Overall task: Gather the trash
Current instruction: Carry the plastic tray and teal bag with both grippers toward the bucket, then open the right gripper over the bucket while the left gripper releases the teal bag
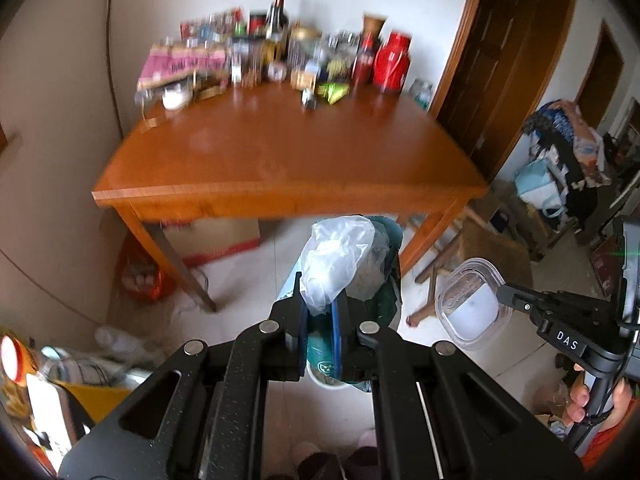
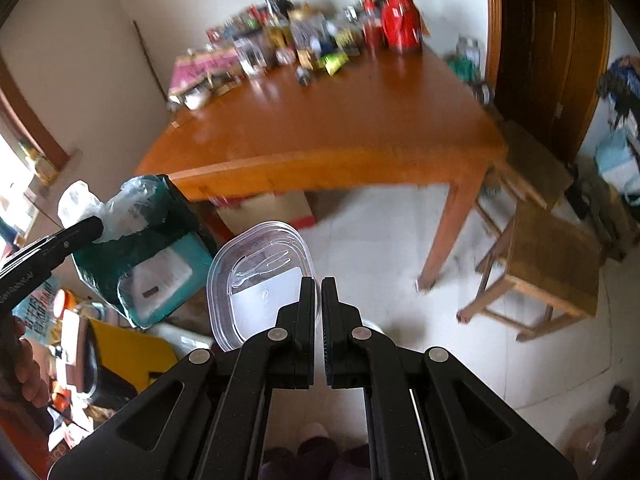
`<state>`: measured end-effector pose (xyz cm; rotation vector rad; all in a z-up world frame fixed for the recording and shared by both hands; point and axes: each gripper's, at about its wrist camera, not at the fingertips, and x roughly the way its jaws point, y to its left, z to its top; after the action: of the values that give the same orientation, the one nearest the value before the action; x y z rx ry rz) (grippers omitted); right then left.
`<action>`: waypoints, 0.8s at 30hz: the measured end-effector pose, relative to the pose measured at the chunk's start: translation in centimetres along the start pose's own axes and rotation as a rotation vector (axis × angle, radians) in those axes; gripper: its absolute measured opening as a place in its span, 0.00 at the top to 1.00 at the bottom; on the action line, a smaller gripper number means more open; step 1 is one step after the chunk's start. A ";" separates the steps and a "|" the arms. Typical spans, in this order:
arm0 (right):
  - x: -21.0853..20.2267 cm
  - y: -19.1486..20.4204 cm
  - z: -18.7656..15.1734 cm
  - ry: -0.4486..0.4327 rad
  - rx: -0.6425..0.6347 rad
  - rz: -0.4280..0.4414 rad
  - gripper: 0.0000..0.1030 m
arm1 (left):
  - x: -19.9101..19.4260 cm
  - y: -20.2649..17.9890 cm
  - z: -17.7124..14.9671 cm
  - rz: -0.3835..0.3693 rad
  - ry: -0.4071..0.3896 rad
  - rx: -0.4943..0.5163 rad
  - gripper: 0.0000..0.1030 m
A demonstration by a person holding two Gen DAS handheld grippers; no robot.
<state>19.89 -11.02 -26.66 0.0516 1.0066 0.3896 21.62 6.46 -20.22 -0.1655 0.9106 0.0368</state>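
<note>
Clear plastic lid [image 2: 264, 276]: oblong, long axis running up-left away from right gripper [image 2: 318, 292], face toward cam. Right gripper pinches lid's near edge, jaws almost together. Left gripper [image 1: 320, 308] nipped tight on crumpled clear bag [image 1: 340, 256] w/ teal packet [image 2: 160, 248]; bundle sticks up past fingertips. Both items in the air in front of the wooden worktop [image 1: 280, 160], below its near edge; lid to right of bundle.

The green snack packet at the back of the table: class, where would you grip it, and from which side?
Grip the green snack packet by its near edge, coming from the table's bare front. Bottles crowd behind it, and it seems to lie flat.
</note>
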 end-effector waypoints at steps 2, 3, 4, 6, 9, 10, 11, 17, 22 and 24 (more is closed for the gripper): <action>2.4 -1.4 -0.7 0.029 0.012 -0.007 0.97 | 2.8 -0.4 -1.3 0.009 0.046 -0.006 0.92; 3.4 -2.0 -1.1 0.040 0.011 -0.019 0.97 | 4.4 -0.5 -2.0 0.012 0.069 -0.011 0.92; 4.8 -2.6 -1.6 0.056 0.007 -0.032 0.97 | 5.8 -0.6 -2.6 0.013 0.088 -0.015 0.92; 7.1 -3.7 -2.5 0.094 0.013 -0.036 0.97 | 8.8 -0.8 -4.2 0.019 0.132 -0.026 0.92; 11.6 -5.6 -4.4 0.159 0.008 -0.040 0.97 | 13.6 -1.0 -7.0 0.031 0.188 -0.040 0.92; 12.9 -6.1 -5.0 0.175 0.005 -0.043 0.97 | 15.1 -0.9 -7.9 0.037 0.205 -0.045 0.92; 14.3 -6.5 -5.5 0.192 0.003 -0.046 0.97 | 16.3 -0.8 -8.5 0.044 0.218 -0.049 0.92; 21.8 -9.1 -8.0 0.247 0.007 -0.035 0.96 | 23.3 0.0 -13.4 0.076 0.282 -0.081 0.92; 27.1 -10.3 -9.4 0.343 0.038 0.019 0.86 | 28.2 0.6 -16.6 0.099 0.330 -0.062 0.92; 29.0 -10.8 -10.3 0.399 0.073 0.041 0.62 | 30.1 0.6 -17.7 0.102 0.352 -0.051 0.92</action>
<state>28.21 -12.52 -58.13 0.0619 1.4159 0.4086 26.14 3.08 -54.71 -0.1762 1.2699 0.1286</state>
